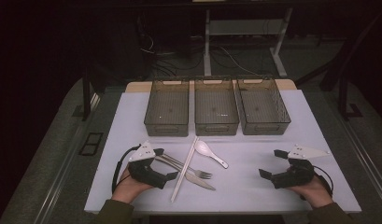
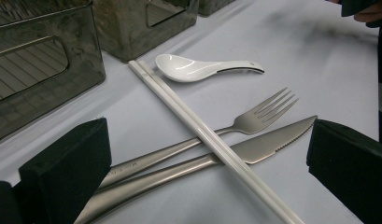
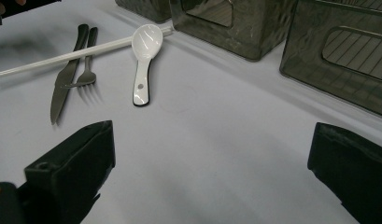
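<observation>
Cutlery lies on the white table [image 1: 254, 140] in front of three bins. A white spoon [image 1: 210, 153] [image 2: 198, 68] [image 3: 144, 51] is farthest back. A pair of white chopsticks [image 1: 183, 170] [image 2: 188, 112] [image 3: 62, 58] lies across a steel fork [image 1: 191, 169] [image 2: 261, 116] [image 3: 87, 72] and a steel knife [image 1: 199, 181] [image 2: 268, 142] [image 3: 63, 84]. My left gripper [image 1: 166, 164] [image 2: 209, 140] stands open just left of the cutlery, its jaws on either side of the fork and knife handles without touching them. My right gripper [image 1: 270, 163] [image 3: 209, 144] rests open over bare table to the right, holding nothing.
Three grey see-through bins stand side by side at the back of the table: left [image 1: 166, 109], middle [image 1: 215, 109], right [image 1: 263, 109]. Dark floor, cables and table legs lie beyond. The person's hands hold the grippers near the front edge.
</observation>
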